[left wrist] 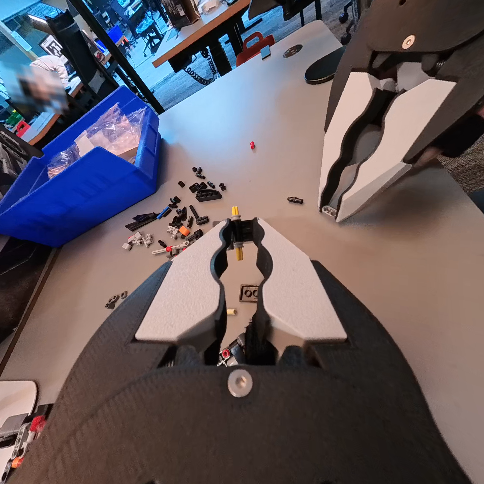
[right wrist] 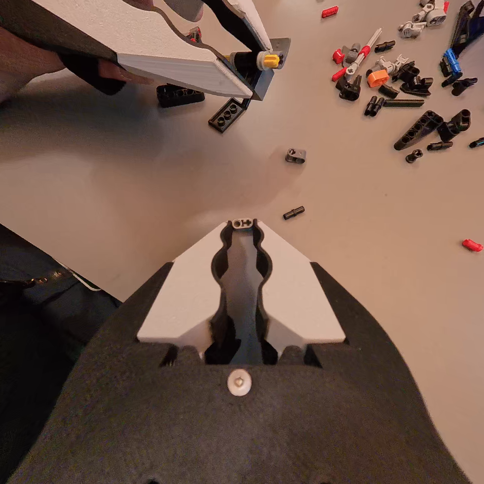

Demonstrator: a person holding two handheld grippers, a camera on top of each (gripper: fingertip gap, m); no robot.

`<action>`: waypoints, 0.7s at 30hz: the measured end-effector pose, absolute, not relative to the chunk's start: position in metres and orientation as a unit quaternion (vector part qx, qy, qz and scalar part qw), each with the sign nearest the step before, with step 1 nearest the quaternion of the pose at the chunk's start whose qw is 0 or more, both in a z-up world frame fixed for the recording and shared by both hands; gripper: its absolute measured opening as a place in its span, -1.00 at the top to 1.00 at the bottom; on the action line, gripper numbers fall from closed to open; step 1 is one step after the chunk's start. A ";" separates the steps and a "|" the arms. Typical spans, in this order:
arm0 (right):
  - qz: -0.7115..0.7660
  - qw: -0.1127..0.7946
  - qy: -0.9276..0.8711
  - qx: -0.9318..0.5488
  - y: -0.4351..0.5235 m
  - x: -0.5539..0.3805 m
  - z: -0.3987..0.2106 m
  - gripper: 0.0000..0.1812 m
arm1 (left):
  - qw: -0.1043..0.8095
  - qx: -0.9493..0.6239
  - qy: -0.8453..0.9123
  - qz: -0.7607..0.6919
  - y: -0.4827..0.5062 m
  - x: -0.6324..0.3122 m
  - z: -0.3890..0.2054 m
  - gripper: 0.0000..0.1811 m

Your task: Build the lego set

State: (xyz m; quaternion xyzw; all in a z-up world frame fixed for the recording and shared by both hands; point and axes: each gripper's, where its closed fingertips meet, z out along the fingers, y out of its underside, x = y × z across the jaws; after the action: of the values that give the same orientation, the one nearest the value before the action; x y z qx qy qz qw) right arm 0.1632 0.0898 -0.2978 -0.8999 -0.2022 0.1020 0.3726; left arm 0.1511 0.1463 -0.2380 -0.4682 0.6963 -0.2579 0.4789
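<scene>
- The blue bin (left wrist: 78,178) sits at the far left of the table (left wrist: 262,110), holding clear plastic bags (left wrist: 112,131); it plays no part in this step and is best left alone.
- Just right of the bin lies the loose pile of parts (left wrist: 180,217): black pins and beams, grey connectors, an orange piece (left wrist: 184,230), a blue pin (left wrist: 163,212). Keep both tools above this scatter so nothing gets knocked away.
- The left gripper (left wrist: 241,222) is clamped narrow on a small black sub-assembly (left wrist: 242,230) with a yellow axle (left wrist: 237,230) running through it, grey bushes at each end. The axle tip points away from the camera, and the piece is held off the table.
- A black pin (left wrist: 295,199) lies alone between the two tools, near the right one; a small red piece (left wrist: 252,145) lies well beyond.
- The right gripper (right wrist: 242,224) pinches a small light-grey connector (right wrist: 242,224) at its very tips, the round hole and the cross hole facing outward.
- My reading: the connector is meant for the free end of the yellow axle. To do it well, turn the cross hole square to the axle's end, keep the left tool steady as the anvil, and push straight along the axle, not at an angle.
- The grip on the connector is shallow, so a skewed push could flick it out.
</scene>
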 end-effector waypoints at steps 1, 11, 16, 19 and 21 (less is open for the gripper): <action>0.103 0.374 -0.203 -0.899 0.090 0.163 -0.298 0.85 | 0.478 -0.468 0.697 -0.258 0.146 0.151 -0.238 0.84; 0.238 0.495 -0.231 -0.803 0.113 0.153 -0.224 0.85 | 0.471 -0.464 0.662 -0.354 0.136 0.150 -0.217 0.84; 0.331 0.533 -0.279 -0.727 0.122 0.147 -0.182 0.86 | 0.458 -0.449 0.626 -0.444 0.129 0.144 -0.195 0.85; 0.365 0.533 -0.316 -0.695 0.123 0.138 -0.177 0.86 | 0.446 -0.441 0.608 -0.486 0.127 0.141 -0.186 0.85; 0.385 0.539 -0.317 -0.678 0.125 0.136 -0.172 0.86 | 0.439 -0.441 0.602 -0.501 0.127 0.140 -0.184 0.85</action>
State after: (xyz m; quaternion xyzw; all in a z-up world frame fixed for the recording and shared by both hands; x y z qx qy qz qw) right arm 0.1364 0.1255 -0.1717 -0.6784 -0.3170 0.3851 0.5394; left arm 0.1396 0.1268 -0.1844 -0.4408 0.6020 -0.5008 0.4388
